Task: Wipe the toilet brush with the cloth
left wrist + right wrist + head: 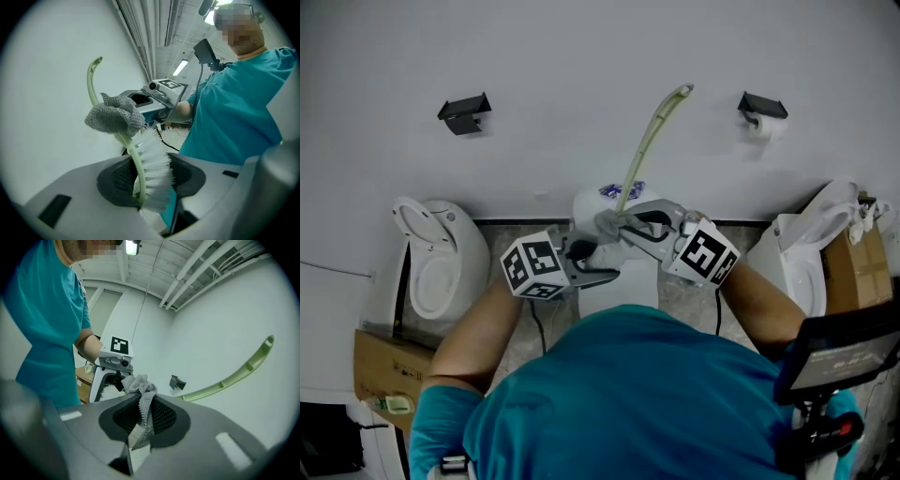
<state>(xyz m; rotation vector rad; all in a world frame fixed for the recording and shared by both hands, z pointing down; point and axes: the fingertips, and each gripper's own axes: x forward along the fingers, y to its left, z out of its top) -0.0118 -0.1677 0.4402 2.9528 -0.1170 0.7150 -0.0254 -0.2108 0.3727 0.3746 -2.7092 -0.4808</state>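
Observation:
My left gripper (pixel 598 262) (pixel 151 183) is shut on the white bristle head (pixel 154 166) of the toilet brush. Its pale green curved handle (pixel 652 141) (pixel 92 84) (pixel 234 376) rises up and away in front of the white wall. My right gripper (pixel 630 225) (pixel 140 425) is shut on a grey knitted cloth (pixel 143 404). The cloth (pixel 115 117) (pixel 607 223) is bunched around the handle just above the bristles. The two grippers face each other at chest height, close together.
A white toilet (pixel 436 262) stands at the left and another (pixel 806 253) at the right. A third white toilet (pixel 614 291) sits right below the grippers. Black holders (pixel 465 112) (pixel 761 106) hang on the wall. Cardboard boxes (pixel 380 370) (pixel 862 267) sit at both sides.

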